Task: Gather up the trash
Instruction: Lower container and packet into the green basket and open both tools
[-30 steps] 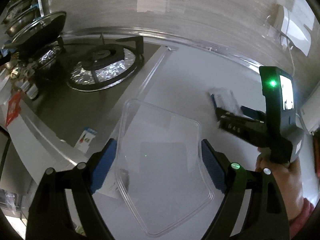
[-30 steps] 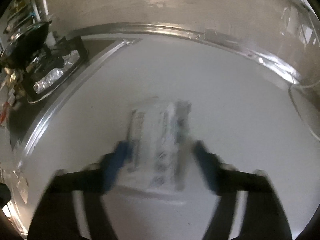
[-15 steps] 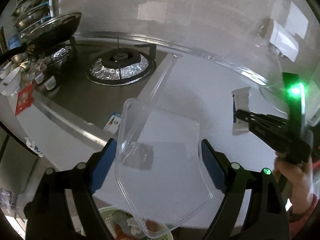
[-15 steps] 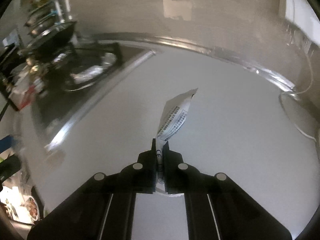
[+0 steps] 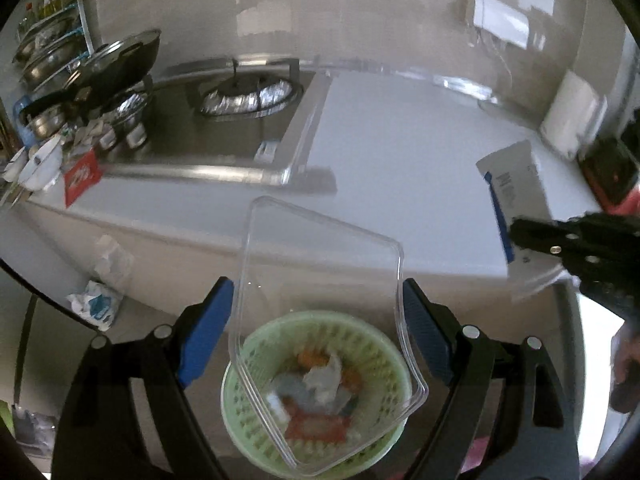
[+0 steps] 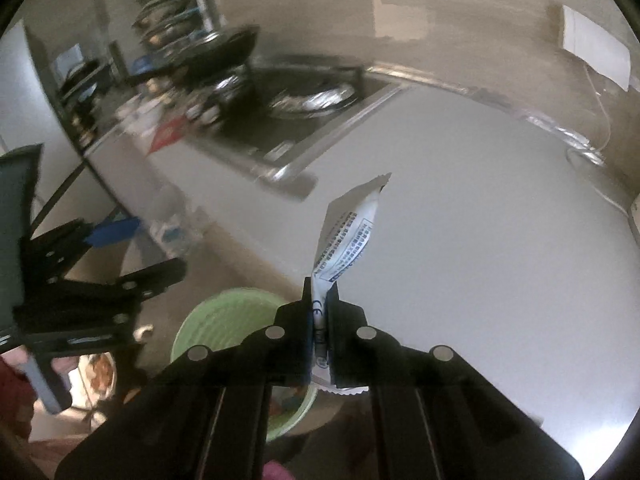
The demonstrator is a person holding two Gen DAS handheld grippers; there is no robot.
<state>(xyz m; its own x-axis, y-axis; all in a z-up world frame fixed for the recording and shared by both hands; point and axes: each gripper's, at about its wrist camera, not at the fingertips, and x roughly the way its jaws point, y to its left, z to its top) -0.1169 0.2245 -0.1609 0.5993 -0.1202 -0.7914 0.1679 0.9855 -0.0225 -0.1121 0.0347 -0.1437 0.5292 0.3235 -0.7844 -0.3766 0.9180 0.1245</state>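
My left gripper [image 5: 316, 296] is shut on a clear plastic container [image 5: 320, 264], its blue pads pressed against the two sides. The container hangs tilted over a green slatted basket [image 5: 248, 432] on the floor, which holds several pieces of trash. At the right edge of the left wrist view, my right gripper [image 5: 516, 236] is shut on a white printed wrapper [image 5: 516, 184]. In the right wrist view the wrapper [image 6: 352, 236] sticks up from the shut right gripper [image 6: 320, 300]. The basket [image 6: 224, 320] lies below and to its left, with the left gripper [image 6: 140, 252] further left.
The white counter [image 5: 400, 152] ends just beyond the basket. A gas stove [image 5: 248, 96] with foil-lined burners and stacked pans [image 5: 100, 72] stands at the back left. Crumpled paper [image 5: 96, 304] lies on the floor at the left. A white roll [image 5: 572, 116] stands at the counter's far right.
Both hands have pulled back from the counter to above the green basket. The right gripper closed on the wrapper and lifted it off the counter. The left gripper still holds the container.
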